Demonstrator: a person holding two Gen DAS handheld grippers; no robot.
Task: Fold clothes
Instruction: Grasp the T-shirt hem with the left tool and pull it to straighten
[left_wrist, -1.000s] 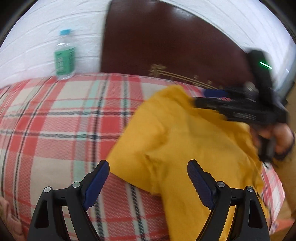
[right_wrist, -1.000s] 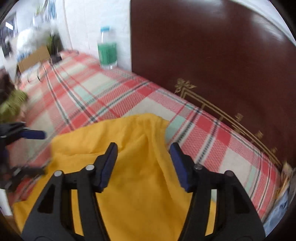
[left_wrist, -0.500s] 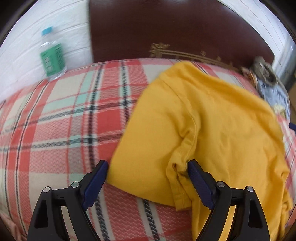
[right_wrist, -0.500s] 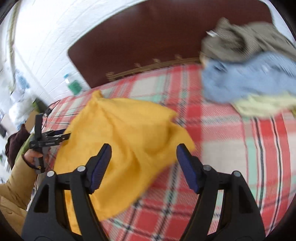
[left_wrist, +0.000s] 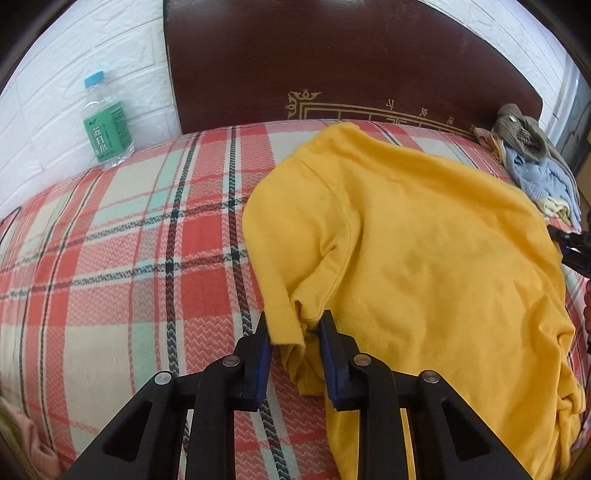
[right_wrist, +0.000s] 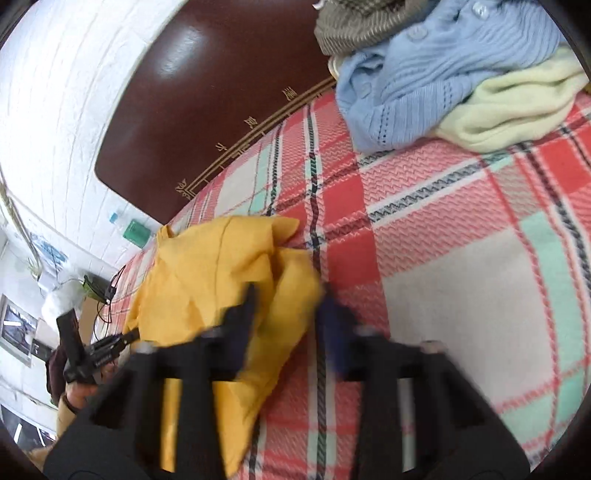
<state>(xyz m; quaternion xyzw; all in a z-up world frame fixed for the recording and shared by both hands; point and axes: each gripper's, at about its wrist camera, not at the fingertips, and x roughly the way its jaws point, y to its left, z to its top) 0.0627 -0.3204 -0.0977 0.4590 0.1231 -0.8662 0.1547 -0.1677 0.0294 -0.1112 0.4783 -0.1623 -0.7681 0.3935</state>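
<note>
A yellow shirt (left_wrist: 424, 243) lies spread on a red plaid bedspread (left_wrist: 129, 258). My left gripper (left_wrist: 293, 332) has closed on the shirt's left sleeve cuff at the near edge. In the right wrist view the yellow shirt (right_wrist: 221, 273) is bunched, and my right gripper (right_wrist: 288, 306), blurred by motion, has its jaws narrowed around the shirt's right edge. The left gripper and the hand holding it (right_wrist: 92, 354) show at the far left of that view. The right gripper's tip (left_wrist: 576, 247) shows at the right edge of the left wrist view.
A dark wooden headboard (left_wrist: 351, 66) stands behind the bed. A water bottle (left_wrist: 105, 118) stands at the back left by the white wall. A pile of clothes, blue (right_wrist: 424, 70), pale yellow (right_wrist: 517, 107) and grey-brown (left_wrist: 524, 133), lies at the bed's right end.
Both grippers were open over the shirt; now the left has closed on the sleeve cuff and the right has swung round and narrowed on the shirt's right edge.
</note>
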